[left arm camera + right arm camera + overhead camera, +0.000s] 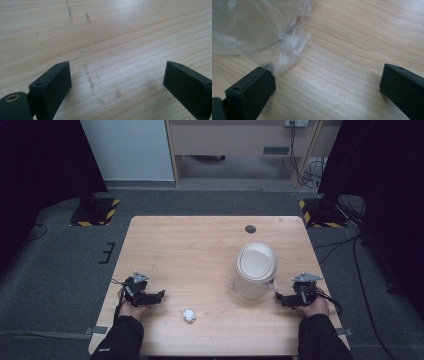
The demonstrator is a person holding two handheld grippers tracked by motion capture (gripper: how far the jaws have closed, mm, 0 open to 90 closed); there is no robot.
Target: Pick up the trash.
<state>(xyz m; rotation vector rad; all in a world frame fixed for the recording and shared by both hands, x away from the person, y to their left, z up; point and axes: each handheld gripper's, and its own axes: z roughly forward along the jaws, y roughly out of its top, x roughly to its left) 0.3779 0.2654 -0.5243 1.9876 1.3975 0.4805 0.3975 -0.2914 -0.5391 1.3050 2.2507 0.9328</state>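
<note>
High view: you are resting both hands on the worktop [200, 240]; the left claw [159, 295] is sitting near the crumpled paper ball [189, 315], the right claw [279, 297] just beside the white swing-lid bin [255, 270].
Claws: both are gaping wide, gripping nothing.
Risk: your right claw is crowding the bin's plastic liner [287, 47]; closing there is likely snagging film and dragging the bin.
Right gripper view: it is revealing that liner, seemingly brushing one jaw.
Left gripper view: it is showing bare scuffed wood.

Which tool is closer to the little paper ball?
Left. The left tool sits just left of the paper ball; the right tool is far off, beyond the white bin.
</note>
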